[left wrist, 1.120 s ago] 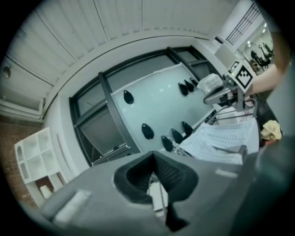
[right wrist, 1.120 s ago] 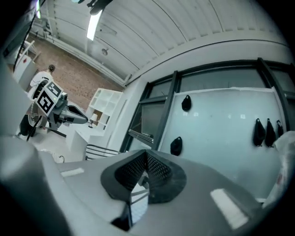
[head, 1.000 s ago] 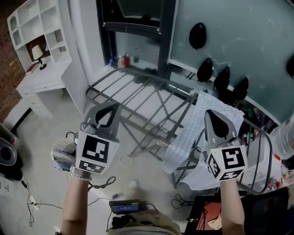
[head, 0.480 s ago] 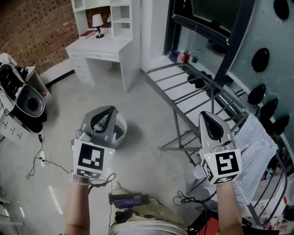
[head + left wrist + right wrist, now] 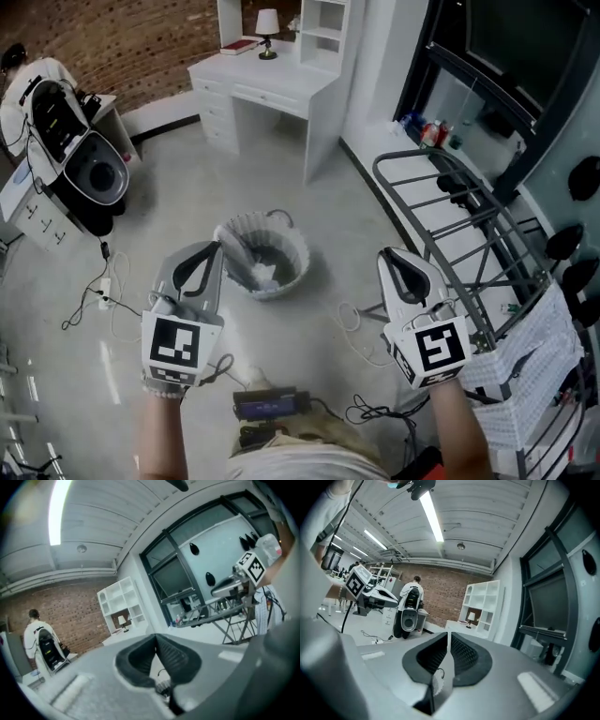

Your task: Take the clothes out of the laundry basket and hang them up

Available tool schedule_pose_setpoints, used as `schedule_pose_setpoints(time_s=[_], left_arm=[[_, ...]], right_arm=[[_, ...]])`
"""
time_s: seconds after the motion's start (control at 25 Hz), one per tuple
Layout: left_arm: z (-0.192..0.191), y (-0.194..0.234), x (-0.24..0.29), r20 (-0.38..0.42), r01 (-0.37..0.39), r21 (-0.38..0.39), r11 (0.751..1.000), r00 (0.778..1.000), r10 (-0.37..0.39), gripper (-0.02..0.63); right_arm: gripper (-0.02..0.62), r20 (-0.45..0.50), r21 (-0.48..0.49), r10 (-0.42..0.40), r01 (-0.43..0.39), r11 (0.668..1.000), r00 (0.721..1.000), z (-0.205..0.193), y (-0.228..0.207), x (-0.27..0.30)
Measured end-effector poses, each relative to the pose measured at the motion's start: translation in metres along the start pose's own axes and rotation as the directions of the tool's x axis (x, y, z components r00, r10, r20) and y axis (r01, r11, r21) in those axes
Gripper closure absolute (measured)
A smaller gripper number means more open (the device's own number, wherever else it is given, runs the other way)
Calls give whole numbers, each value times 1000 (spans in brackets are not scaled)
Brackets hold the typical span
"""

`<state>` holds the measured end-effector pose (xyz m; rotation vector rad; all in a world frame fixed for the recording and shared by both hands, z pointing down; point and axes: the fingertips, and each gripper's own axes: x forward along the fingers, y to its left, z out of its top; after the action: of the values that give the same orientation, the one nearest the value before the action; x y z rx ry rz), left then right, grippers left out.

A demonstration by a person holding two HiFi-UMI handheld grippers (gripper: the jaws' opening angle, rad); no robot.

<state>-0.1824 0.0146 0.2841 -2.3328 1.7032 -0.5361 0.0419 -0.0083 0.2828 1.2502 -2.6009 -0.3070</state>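
Observation:
The white mesh laundry basket stands on the floor ahead of me with pale clothes inside. My left gripper hangs just left of the basket's rim, shut and empty; in the left gripper view its jaws meet with nothing between them. Right of the basket my right gripper is also shut and empty, its jaws closed. The grey drying rack stands at the right, with a checked white garment draped over its near end.
A white desk with shelves stands behind the basket. A black and white machine sits at the left, with cables on the floor. A dark device lies by my feet. A person in white stands far off.
My view has swung left from the drying rack to the laundry basket. Both grippers have moved left with it, still shut, and now flank the basket.

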Motion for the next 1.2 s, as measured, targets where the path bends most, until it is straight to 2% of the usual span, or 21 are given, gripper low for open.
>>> schedule_pose_setpoints(time_s=[0.04,0.08,0.16,0.24,0.44,0.64,0.96,1.08,1.2], left_arm=[[-11,13,-1,-15,-4,-16,1000,1000,4,606],[-23,27,-1,-27,-9,-22,1000,1000,8,546],[-47,57,-2,-47,-19,-27,999,999,17,530],[-71,85,-3,-64,-24,-42,999,998,22,520],[-124,137,1,-81,-11,-103,995,997,3,511],[-182,175,18,-118,-17,-214,977,993,-9,511],[-267,194,62,-242,-77,-350,934,970,-10,489],[-304,191,82,-298,-115,-383,917,955,-4,486],[-345,183,105,-356,-132,-392,910,934,-17,477]], right_arm=[[584,-3,13,22,-22,1000,1000,-1,11,16],[561,-7,28,41,-41,999,999,-2,21,32],[508,-17,56,71,-70,996,997,-4,42,63],[482,-31,71,86,-84,994,996,-8,62,92],[471,-72,96,93,-86,992,993,-21,102,153],[469,-115,115,104,-91,989,988,-42,129,212],[469,-163,97,210,-196,976,964,-77,143,297],[469,-175,110,258,-242,964,950,-97,143,331],[469,-188,112,301,-284,952,935,-120,142,363]])
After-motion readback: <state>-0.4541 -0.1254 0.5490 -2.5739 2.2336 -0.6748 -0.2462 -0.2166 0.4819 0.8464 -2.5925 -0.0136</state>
